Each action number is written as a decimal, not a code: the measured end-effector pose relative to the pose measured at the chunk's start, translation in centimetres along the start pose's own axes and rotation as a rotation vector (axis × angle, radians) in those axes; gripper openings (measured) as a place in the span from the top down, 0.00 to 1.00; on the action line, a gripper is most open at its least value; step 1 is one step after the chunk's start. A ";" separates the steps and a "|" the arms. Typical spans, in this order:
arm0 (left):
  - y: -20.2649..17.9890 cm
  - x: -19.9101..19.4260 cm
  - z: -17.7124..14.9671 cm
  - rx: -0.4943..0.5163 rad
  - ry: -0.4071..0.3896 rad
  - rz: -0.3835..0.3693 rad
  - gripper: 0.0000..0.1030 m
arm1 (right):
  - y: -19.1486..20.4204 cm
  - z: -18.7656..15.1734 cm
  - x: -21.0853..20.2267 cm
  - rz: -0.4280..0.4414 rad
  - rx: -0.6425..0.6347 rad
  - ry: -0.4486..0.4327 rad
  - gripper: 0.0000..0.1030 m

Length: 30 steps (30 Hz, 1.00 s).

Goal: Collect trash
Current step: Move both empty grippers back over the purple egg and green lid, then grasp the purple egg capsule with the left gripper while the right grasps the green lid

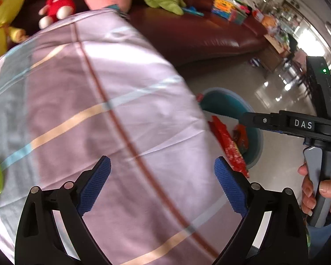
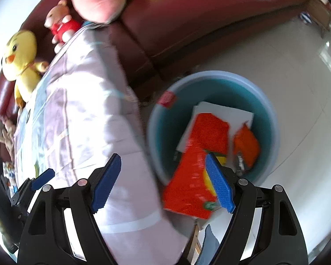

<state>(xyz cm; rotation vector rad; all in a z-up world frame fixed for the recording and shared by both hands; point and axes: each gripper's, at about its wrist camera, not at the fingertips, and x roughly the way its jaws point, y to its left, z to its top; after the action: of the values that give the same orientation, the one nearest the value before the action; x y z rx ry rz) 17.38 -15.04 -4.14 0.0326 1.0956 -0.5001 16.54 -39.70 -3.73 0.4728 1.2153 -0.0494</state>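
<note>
Both grippers' jaws gape empty; right gripper (image 1: 302, 124) reads "DAS" above bin (image 2: 273, 119).

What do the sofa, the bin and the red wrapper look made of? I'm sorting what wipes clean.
Sofa: dark red leather or imitation, judging by its glossy sheen and seams. Bin: smooth moulded plastic, matte blue. Red wrapper: thin printed plastic film or foil, probably; it is blurred.
</note>
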 end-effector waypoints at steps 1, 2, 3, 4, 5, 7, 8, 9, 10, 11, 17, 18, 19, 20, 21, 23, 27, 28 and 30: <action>0.5 -0.5 -0.2 -0.011 -0.006 0.006 0.08 | 1.0 -0.1 0.1 0.000 -0.016 0.004 0.27; 1.2 -1.0 -0.5 -0.022 -0.011 0.011 0.07 | 2.0 -0.3 0.2 0.001 -0.035 0.009 0.27; 2.1 -1.5 -0.8 -0.034 -0.017 0.016 0.07 | 3.0 -0.5 0.3 0.002 -0.054 0.014 0.27; 3.1 -2.0 -1.2 -0.050 -0.023 0.024 0.07 | 3.9 -0.6 0.4 0.002 -0.068 0.019 0.26; 4.1 -2.6 -1.6 -0.067 -0.027 0.031 0.07 | 5.3 -0.9 0.6 0.005 -0.094 0.029 0.25; 6.4 -3.7 -2.6 -0.106 -0.038 0.044 0.06 | 7.3 -1.4 0.7 0.012 -0.134 0.041 0.23; 7.5 -4.4 -3.0 -0.125 -0.045 0.051 0.06 | 8.4 -1.6 0.9 0.013 -0.158 0.049 0.23; 9.0 -5.1 -3.6 -0.149 -0.055 0.066 0.06 | 9.8 -2.0 1.1 0.013 -0.189 0.060 0.23; 9.9 -5.7 -4.1 -0.164 -0.061 0.075 0.06 | 11.1 -2.3 1.3 0.013 -0.213 0.069 0.23; 11.3 -6.3 -4.7 -0.186 -0.067 0.087 0.06 | 12.6 -2.6 1.6 0.014 -0.241 0.078 0.23; 19.0 -9.6 -8.7 -0.285 -0.077 0.187 0.06 | 19.7 -4.2 2.9 0.018 -0.360 0.110 0.23; 20.0 -10.0 -9.2 -0.296 -0.075 0.203 0.06 | 20.9 -4.4 3.1 0.020 -0.380 0.114 0.23; 21.6 -10.4 -9.9 -0.314 -0.069 0.226 0.06 | 21.8 -4.6 3.3 0.022 -0.397 0.118 0.23; 22.7 -10.7 -10.4 -0.331 -0.065 0.241 0.06 | 23.1 -4.9 3.6 0.027 -0.417 0.125 0.23; 24.3 -11.0 -11.2 -0.355 -0.060 0.252 0.06 | 23.9 -5.2 3.8 0.030 -0.428 0.129 0.23; 26.2 -11.5 -12.1 -0.386 -0.054 0.261 0.06 | 25.9 -5.8 4.6 0.037 -0.455 0.145 0.23; 28.4 -11.5 -13.0 -0.384 -0.044 0.272 0.06 | 28.4 -6.6 6.1 0.049 -0.479 0.178 0.23; 28.7 -11.5 -13.1 -0.371 -0.044 0.266 0.06 | 29.0 -6.8 6.5 0.050 -0.483 0.185 0.23; 28.9 -11.4 -13.1 -0.343 -0.046 0.255 0.06 | 30.3 -7.2 7.3 0.058 -0.493 0.198 0.23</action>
<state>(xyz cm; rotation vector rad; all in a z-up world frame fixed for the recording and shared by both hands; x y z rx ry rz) 13.97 18.42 -6.77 -0.1379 1.1014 -0.0809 21.39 -8.15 -2.43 0.0805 1.3528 0.3468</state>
